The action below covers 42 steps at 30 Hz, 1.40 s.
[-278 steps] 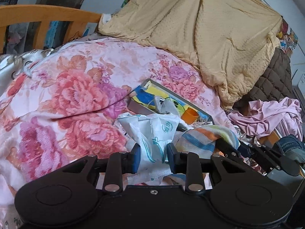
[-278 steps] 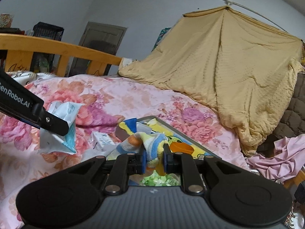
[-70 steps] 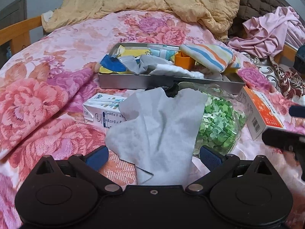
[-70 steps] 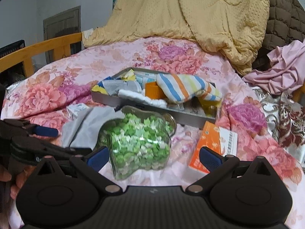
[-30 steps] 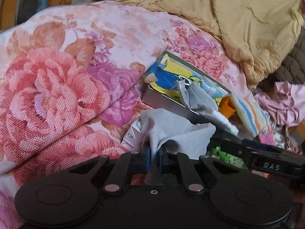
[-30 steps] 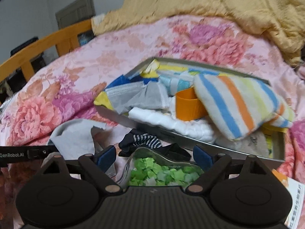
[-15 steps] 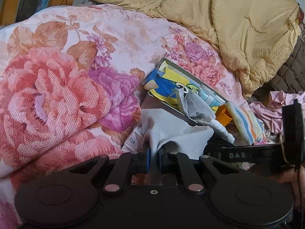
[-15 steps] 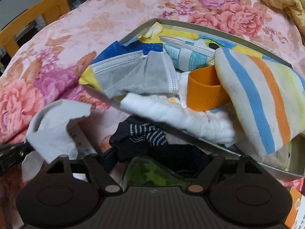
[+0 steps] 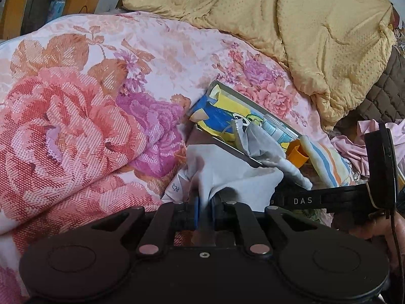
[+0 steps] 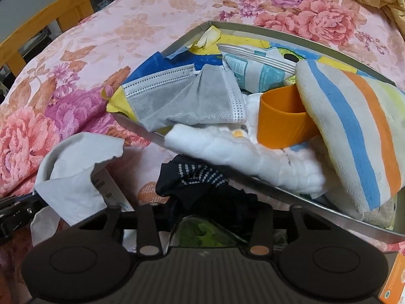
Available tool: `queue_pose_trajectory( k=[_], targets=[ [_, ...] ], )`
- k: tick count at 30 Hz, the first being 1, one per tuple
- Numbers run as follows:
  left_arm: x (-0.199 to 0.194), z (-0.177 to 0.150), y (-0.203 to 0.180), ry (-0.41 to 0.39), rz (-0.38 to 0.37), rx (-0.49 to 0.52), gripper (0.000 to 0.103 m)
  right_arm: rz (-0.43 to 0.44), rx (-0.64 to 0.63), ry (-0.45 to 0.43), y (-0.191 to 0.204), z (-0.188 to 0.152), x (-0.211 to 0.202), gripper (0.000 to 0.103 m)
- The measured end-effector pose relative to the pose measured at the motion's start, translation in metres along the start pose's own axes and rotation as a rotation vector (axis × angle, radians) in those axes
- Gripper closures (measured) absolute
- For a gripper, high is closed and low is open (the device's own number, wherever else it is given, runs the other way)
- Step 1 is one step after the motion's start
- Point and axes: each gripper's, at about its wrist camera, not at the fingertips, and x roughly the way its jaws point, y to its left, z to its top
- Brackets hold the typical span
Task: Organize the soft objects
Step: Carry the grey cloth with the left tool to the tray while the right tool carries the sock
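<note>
My left gripper is shut on a pale grey tissue, lifted just left of the metal tray. The same tissue hangs at the left in the right wrist view. A dark sock with dotted stripes lies bunched against the tray's near wall. My right gripper points down at the sock. Its jaws are closing with the sock between them, and the pads are hidden by the dark cloth. The tray holds a grey face mask, white cotton and a striped towel.
A jar of green paper stars sits under the right gripper. An orange cup stands in the tray. A small carton lies below the tissue. A yellow quilt is heaped behind; a wooden bed rail runs at the left.
The right gripper came closer and lower over the dark sock, and its jaws narrowed until the blue pads dropped out of sight. The left gripper kept hold of the tissue without moving.
</note>
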Motion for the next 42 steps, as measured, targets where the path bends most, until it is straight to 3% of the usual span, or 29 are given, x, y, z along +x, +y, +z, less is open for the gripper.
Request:
queue_pose_trajectory(
  k=[13,23,31,37,42],
  targets=[
    [-0.005,-0.003,-0.017,-0.024,0.063,0.012,0.094,0.117,0.089,-0.159,-0.013,-0.01,-0.025,0.09],
    [-0.019,0.005,-0.046,-0.046,0.111,0.049,0.094,0.257,0.094,-0.256,-0.02,-0.019,-0.047,0.091],
    [-0.023,0.025,-0.074,-0.089,0.145,0.073,0.094,0.31,0.097,-0.355,-0.034,-0.017,-0.078,0.091],
    [-0.013,0.05,-0.102,-0.136,0.134,0.085,0.094,0.29,0.11,-0.473,-0.054,-0.007,-0.105,0.091],
    [0.018,0.067,-0.131,-0.167,0.118,0.128,0.094,0.176,0.109,-0.557,-0.078,0.006,-0.117,0.091]
  ],
)
